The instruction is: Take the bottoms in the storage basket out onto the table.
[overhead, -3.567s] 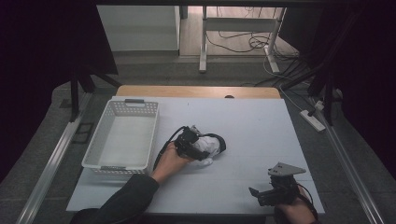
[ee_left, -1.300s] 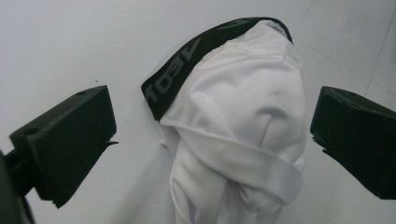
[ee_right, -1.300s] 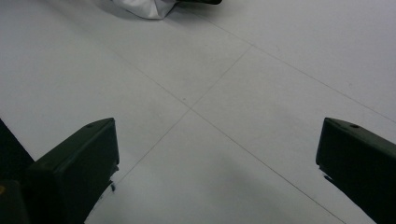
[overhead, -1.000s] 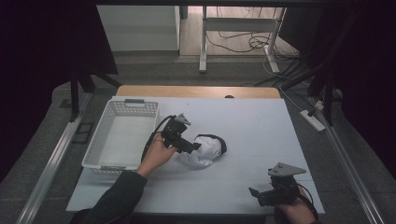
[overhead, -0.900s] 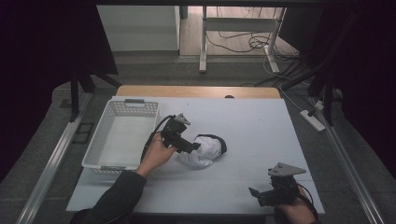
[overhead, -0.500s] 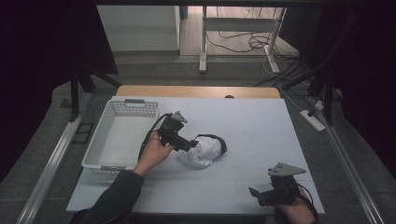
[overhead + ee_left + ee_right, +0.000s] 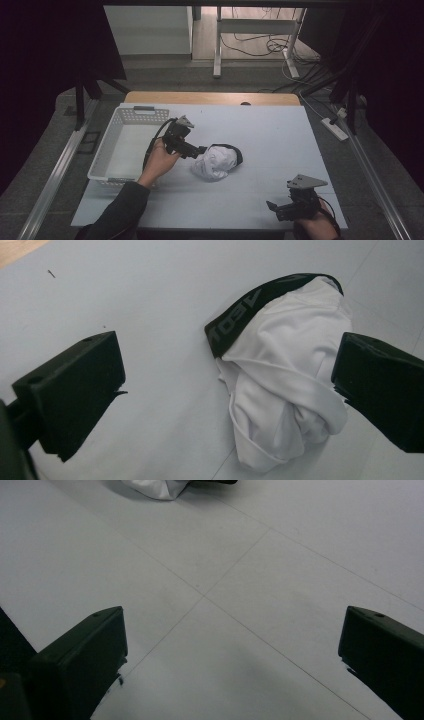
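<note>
Two tongs spread wide, nothing gripped.
My left gripper (image 7: 199, 149) hovers beside the crumpled white underwear (image 7: 216, 161), right of the basket (image 7: 116, 145); closing shallow could pinch one fold and drag it. My right gripper (image 7: 272, 207) idles.

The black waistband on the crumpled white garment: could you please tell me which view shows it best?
The left gripper view: the waistband fills the frame's upper middle, grey lettering visible though unreadable. The high view shows it as a thin dark arc along the garment's far edge. The right gripper view catches merely a dark sliver at the top.
</note>
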A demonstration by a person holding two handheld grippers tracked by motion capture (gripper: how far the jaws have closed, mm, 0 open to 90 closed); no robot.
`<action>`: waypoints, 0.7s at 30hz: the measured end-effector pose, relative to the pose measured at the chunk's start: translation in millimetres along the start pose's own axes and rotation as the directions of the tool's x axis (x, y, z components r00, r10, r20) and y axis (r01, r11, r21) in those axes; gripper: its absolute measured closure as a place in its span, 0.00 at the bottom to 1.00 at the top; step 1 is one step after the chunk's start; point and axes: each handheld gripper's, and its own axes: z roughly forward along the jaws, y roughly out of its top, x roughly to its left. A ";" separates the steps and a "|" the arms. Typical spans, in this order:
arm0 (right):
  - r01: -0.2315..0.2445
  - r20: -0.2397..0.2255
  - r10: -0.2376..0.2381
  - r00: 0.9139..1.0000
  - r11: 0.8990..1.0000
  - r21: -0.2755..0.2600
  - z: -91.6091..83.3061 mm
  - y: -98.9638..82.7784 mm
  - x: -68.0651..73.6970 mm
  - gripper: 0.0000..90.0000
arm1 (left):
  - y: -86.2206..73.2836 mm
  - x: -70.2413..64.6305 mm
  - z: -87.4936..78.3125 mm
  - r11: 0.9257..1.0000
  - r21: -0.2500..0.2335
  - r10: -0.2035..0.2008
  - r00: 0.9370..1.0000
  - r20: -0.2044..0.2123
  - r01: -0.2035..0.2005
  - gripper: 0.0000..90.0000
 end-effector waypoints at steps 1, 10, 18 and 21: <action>0.000 0.000 0.000 1.000 1.000 0.000 0.0 0.0 0.0 0.00 | -0.2 0.5 -0.9 1.000 -0.003 -0.003 1.000 -0.001 0.003 0.00; 0.000 0.000 0.000 1.000 1.000 0.000 0.0 0.0 0.0 0.00 | -2.8 7.5 -11.2 1.000 -0.014 -0.016 1.000 -0.014 0.016 0.00; -0.001 -0.001 0.001 1.000 1.000 0.000 0.0 0.0 0.0 0.00 | -8.5 14.8 -19.8 0.999 -0.026 -0.040 0.999 -0.030 0.039 0.00; -0.002 -0.001 0.002 1.000 1.000 0.000 0.0 0.0 -0.1 0.00 | -10.3 16.9 -22.4 0.999 -0.025 -0.042 0.998 -0.036 0.041 0.00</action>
